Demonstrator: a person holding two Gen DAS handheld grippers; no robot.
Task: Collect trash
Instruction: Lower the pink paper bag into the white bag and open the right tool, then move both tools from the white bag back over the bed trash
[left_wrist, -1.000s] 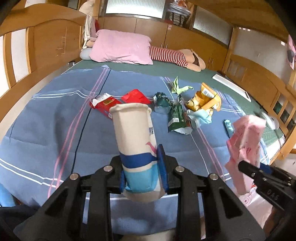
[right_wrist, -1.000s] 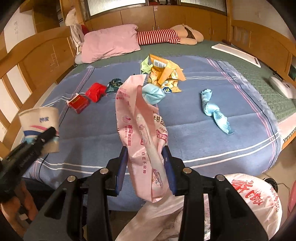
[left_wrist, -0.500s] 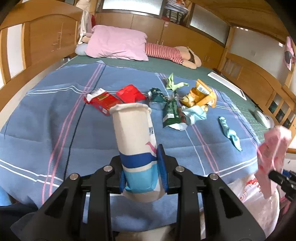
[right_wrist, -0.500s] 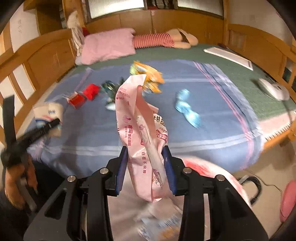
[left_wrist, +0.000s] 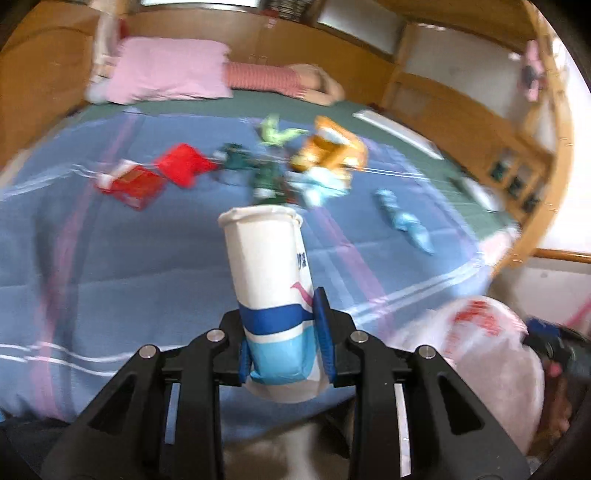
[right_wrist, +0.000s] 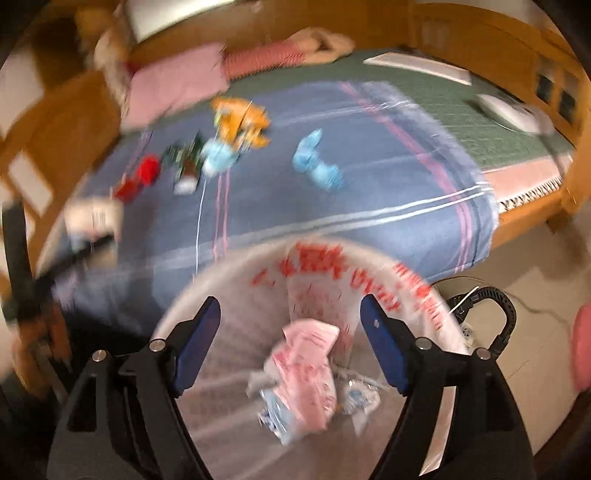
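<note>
The left gripper (left_wrist: 287, 341) is clenched on a paper cup (left_wrist: 271, 291), its blue pads pressing the cup's blue-banded lower half while the rolled white rim points out over the bed. The right gripper (right_wrist: 290, 345) has just been opening and now stands released, nothing between its pads; the pink wrapper (right_wrist: 304, 373) lies below, inside the white plastic bag (right_wrist: 369, 280) with red print. Only the right wrist view looks down into that bag, showing the crumpled pink film on top of other pale scraps; the left wrist view catches just the bag's bulging outside (left_wrist: 476, 354) at the foot of the bed. Both views, blurred, show the blue striped blanket (left_wrist: 110, 258) still scattered with litter: a flat red packet (left_wrist: 129, 182), a crumpled red wrapper (left_wrist: 183, 164), dark green foil (left_wrist: 267, 177), an orange snack bag (left_wrist: 328, 151) and a twisted light-blue wrapper (right_wrist: 317, 166). A pink pillow (left_wrist: 170, 75) lies by the wooden headboard.
</note>
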